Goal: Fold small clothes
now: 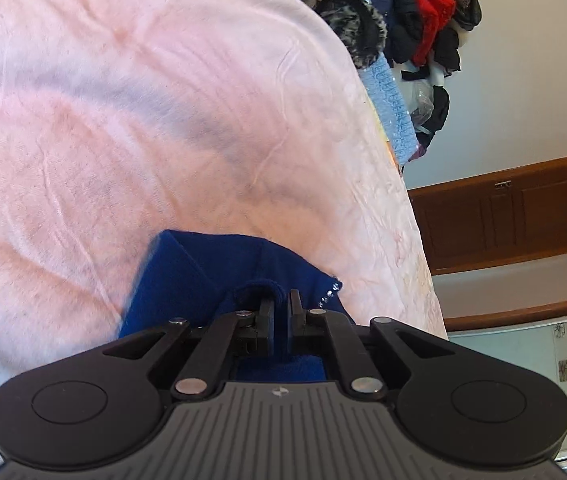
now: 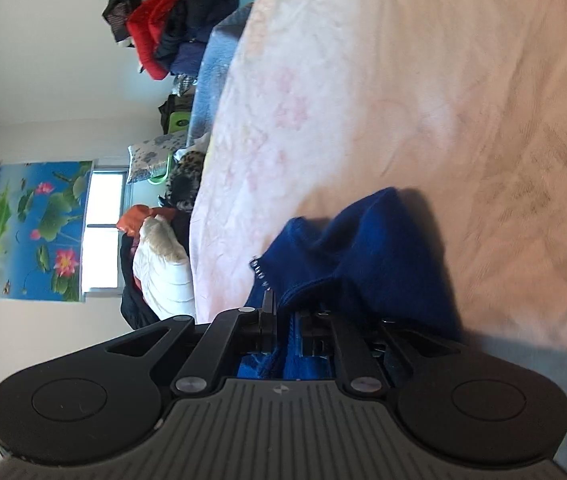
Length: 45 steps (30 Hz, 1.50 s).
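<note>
Bed w/ pink sheet (image 1: 163, 100) fills most of both views; wrinkled, faint floral print, no other small items on the visible part. Clothes heap (image 1: 411, 12) (red, black, navy, leopard print) sits past the far bed edge, well apart from the work. Lotus poster (image 2: 31, 232) on wall beside window, right-wrist view only. Wood cabinet (image 1: 515, 216) off the bed side in left-wrist view. Task item: blue garment (image 1: 203, 276), small knit/fleece piece, bunched not flat, one part resting on the sheet, rest lifted toward both tools. Left hand-held gripper (image 1: 282, 308): fingers pressed nearly together, pinching a fold of the blue cloth; cloth also bulges up over the left fingertip. Right hand-held gripper (image 2: 287, 312): fingers closed in on blue cloth running between them, right finger mostly buried under fabric. Key relation: garment lies straight ahead of and touching each tool, spreading fwd onto the sheet; both are on it, neither clearly nearer. Long axis can't be told, too crumpled. Small white-dotted trim/label edge (image 2: 260, 270) shows just left of the right tool's fingertip; same trim at (image 1: 329, 294) just right of the left tool. Judgement: mid-handling, prob. lifting to spread or bring edges together; fold not yet formed. Risk: thick bunch slipping out of one pinch.
</note>
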Each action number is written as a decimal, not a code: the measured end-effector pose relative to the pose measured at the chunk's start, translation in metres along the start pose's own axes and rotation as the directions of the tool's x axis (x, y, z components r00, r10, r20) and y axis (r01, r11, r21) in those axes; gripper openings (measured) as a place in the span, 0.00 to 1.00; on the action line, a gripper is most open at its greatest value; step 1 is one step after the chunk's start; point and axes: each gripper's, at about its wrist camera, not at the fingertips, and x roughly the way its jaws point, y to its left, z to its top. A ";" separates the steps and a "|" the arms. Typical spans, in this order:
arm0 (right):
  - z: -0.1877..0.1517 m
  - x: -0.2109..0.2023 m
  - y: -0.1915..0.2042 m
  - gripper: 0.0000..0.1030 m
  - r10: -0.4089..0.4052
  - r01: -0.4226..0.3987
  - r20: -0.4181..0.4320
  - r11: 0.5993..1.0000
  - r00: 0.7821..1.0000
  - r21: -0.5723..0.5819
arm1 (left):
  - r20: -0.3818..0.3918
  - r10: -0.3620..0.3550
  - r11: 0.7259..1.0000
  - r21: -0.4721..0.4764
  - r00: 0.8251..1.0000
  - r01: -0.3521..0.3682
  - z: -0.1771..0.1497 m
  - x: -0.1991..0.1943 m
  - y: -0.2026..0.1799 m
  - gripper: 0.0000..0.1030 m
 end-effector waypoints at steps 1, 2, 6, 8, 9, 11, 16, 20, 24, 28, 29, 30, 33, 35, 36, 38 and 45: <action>0.001 0.003 -0.002 0.19 0.006 -0.006 -0.001 1.000 1.000 0.009 | -0.006 -0.008 1.000 -0.005 1.000 0.008 0.002 0.003 0.001 0.15; 0.000 0.003 -0.004 0.24 0.014 -0.014 -0.001 1.000 1.000 0.024 | -0.013 -0.018 1.000 -0.010 1.000 0.018 0.003 0.004 0.002 0.31; 0.002 -0.002 0.001 0.35 0.053 -0.054 0.043 0.998 0.998 0.020 | 0.117 -0.070 0.997 0.053 0.991 0.064 0.006 -0.024 -0.010 0.79; -0.001 -0.008 0.021 0.36 0.032 -0.024 0.076 0.995 0.997 -0.094 | 0.182 -0.111 0.982 0.168 0.977 0.081 0.006 -0.045 -0.025 0.79; -0.002 -0.011 0.035 0.36 -0.002 0.017 0.089 0.985 0.996 -0.174 | 0.202 -0.090 0.971 0.234 0.975 0.041 0.003 -0.051 -0.034 0.79; -0.006 -0.013 0.063 0.36 -0.110 0.150 0.130 0.921 0.985 -0.360 | 0.280 0.038 0.878 0.449 0.959 -0.166 -0.013 -0.054 -0.061 0.79; -0.016 0.013 0.095 0.37 -0.290 0.341 0.185 0.720 0.939 -0.604 | 0.343 0.179 0.542 0.748 0.922 -0.384 -0.062 -0.020 -0.086 0.78; -0.021 0.045 0.093 0.36 -0.404 0.419 0.191 0.606 0.894 -0.676 | 0.358 0.240 0.447 0.784 0.902 -0.430 -0.076 0.011 -0.083 0.78; -0.036 0.057 0.092 0.26 -0.435 0.443 0.224 0.511 0.872 -0.736 | 0.331 0.251 0.485 0.770 0.909 -0.414 -0.069 0.022 -0.077 0.72; -0.036 0.053 0.089 0.16 -0.419 0.425 0.209 0.527 0.883 -0.736 | 0.263 0.242 0.511 0.784 0.934 -0.353 -0.064 0.030 -0.076 0.12; -0.036 0.052 0.089 0.16 -0.414 0.421 0.208 0.533 0.886 -0.734 | 0.255 0.239 0.503 0.793 0.937 -0.344 -0.065 0.032 -0.076 0.09; -0.035 0.050 0.089 0.16 -0.407 0.418 0.207 0.543 0.890 -0.728 | 0.258 0.243 0.500 0.793 0.935 -0.349 -0.066 0.034 -0.077 0.07; -0.033 0.045 0.087 0.13 -0.387 0.412 0.209 0.572 0.898 -0.710 | 0.277 0.241 0.525 0.769 0.930 -0.365 -0.063 0.032 -0.078 0.04; -0.029 0.036 0.089 0.13 -0.344 0.389 0.209 0.623 0.915 -0.679 | 0.285 0.207 0.574 0.739 0.936 -0.352 -0.057 0.022 -0.080 0.04; -0.028 0.030 0.090 0.12 -0.311 0.368 0.208 0.652 0.927 -0.663 | 0.293 0.189 0.590 0.729 0.937 -0.346 -0.055 0.017 -0.081 0.04; -0.023 0.023 0.090 0.12 -0.273 0.340 0.205 0.691 0.940 -0.638 | 0.303 0.202 0.596 0.716 0.931 -0.362 -0.049 0.018 -0.081 0.04; -0.022 0.041 0.067 0.12 -0.335 0.401 0.226 0.688 0.915 -0.605 | 0.350 0.287 0.568 0.687 0.891 -0.453 -0.053 0.042 -0.073 0.05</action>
